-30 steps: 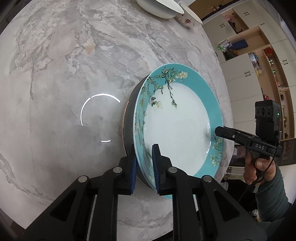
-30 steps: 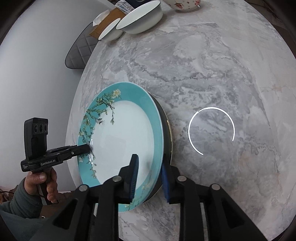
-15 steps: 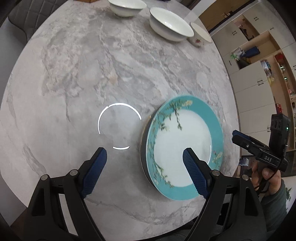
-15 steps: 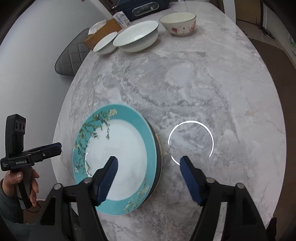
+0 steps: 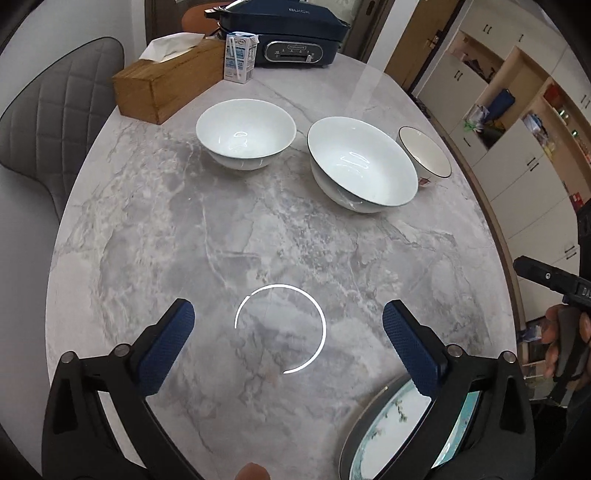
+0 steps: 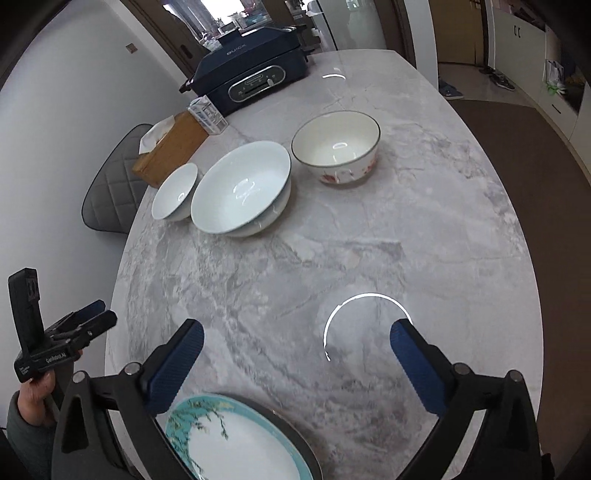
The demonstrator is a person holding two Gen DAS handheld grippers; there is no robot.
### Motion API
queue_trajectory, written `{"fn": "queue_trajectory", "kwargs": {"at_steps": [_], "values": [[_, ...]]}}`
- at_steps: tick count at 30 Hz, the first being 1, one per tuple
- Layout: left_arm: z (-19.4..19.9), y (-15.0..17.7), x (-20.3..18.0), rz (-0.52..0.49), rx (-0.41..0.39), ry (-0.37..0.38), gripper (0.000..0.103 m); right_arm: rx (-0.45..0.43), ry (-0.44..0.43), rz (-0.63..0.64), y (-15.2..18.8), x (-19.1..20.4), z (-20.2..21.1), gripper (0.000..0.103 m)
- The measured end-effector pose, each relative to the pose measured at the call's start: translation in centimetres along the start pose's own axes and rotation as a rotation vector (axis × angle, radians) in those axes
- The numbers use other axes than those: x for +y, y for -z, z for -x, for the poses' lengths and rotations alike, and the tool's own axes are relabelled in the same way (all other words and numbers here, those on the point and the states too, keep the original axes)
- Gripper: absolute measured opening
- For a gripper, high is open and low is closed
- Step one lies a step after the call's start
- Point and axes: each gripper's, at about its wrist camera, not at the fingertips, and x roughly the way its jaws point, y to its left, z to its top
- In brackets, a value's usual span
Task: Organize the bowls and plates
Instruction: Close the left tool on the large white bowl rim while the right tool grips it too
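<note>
A teal floral plate (image 6: pixel 236 439) lies on a dark plate at the table's near edge; it also shows in the left wrist view (image 5: pixel 388 432). Three bowls stand farther back: a small white bowl (image 5: pixel 245 133), a large white bowl (image 5: pixel 364 164) and a flower-patterned bowl (image 6: pixel 337 146). They also show in the right wrist view as the small white bowl (image 6: pixel 174 192) and the large white bowl (image 6: pixel 242 192). My left gripper (image 5: pixel 288 328) is open and empty above the bare marble. My right gripper (image 6: pixel 297 345) is open and empty, just beyond the plates.
A wooden tissue box (image 5: pixel 162 83), a drink carton (image 5: pixel 239 57) and a dark blue electric cooker (image 5: pixel 291 33) stand at the table's far end. A grey chair (image 5: pixel 44 110) is at the left. Cupboards (image 5: pixel 517 129) line the right.
Both grippers let go of the teal plate, opened wide and pulled back and up. The plate now lies on the dark plate, and the bowls have come into view.
</note>
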Motion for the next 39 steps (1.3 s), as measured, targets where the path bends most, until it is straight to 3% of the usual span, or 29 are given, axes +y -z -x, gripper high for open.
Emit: {"fn": "queue_trajectory", "kwargs": {"at_steps": [5,11,16,19,20,22,24,25,29,35,39], "values": [[-4.5,-5.7,-0.5,0.071,0.018,0.024,0.103,0.044,-0.064,-0.062,-5.4,-0.1,-4.8,0.102],[-9.8,-10.7,-1.2,0.124,0.052,-0.010,0.102,0.104,-0.095,-0.159,-9.7,-1.5,-10.4,0.084],[-12.8,-12.9,-1.4,0.161,0.072,-0.001,0.101,0.160,-0.112,-0.209,-10.8,-2.5,-13.9,0.068],[-14.4,-14.0,-1.8,0.157,0.088,-0.011,0.095,0.163,-0.118,-0.217,-11.3,-2.8,-15.0,0.060],[-14.8,-14.3,-1.9,0.153,0.089,-0.024,0.092,0.165,-0.120,-0.219,-11.5,-2.8,-15.3,0.056],[-15.4,-14.4,-1.9,0.162,0.089,-0.030,0.080,0.170,-0.109,-0.204,-11.6,-3.0,-15.6,0.037],[-16.0,-14.4,-1.6,0.174,0.102,-0.019,0.045,0.174,-0.123,-0.191,-11.9,-2.9,-16.0,0.025],[-16.4,-14.4,-1.5,0.178,0.118,-0.006,0.034,0.177,-0.130,-0.181,-12.0,-2.6,-16.1,0.019],[-17.4,-15.0,-2.1,0.171,0.130,0.026,0.012,0.181,-0.113,-0.146,-12.5,-1.7,-16.3,0.012],[-18.1,-15.5,-2.6,0.176,0.127,0.014,0.007,0.183,-0.105,-0.134,-12.5,-1.6,-16.3,0.012],[-17.6,-14.7,-1.7,0.186,0.143,0.061,0.008,0.189,-0.119,-0.148,-12.5,-1.9,-16.2,0.012]]}}
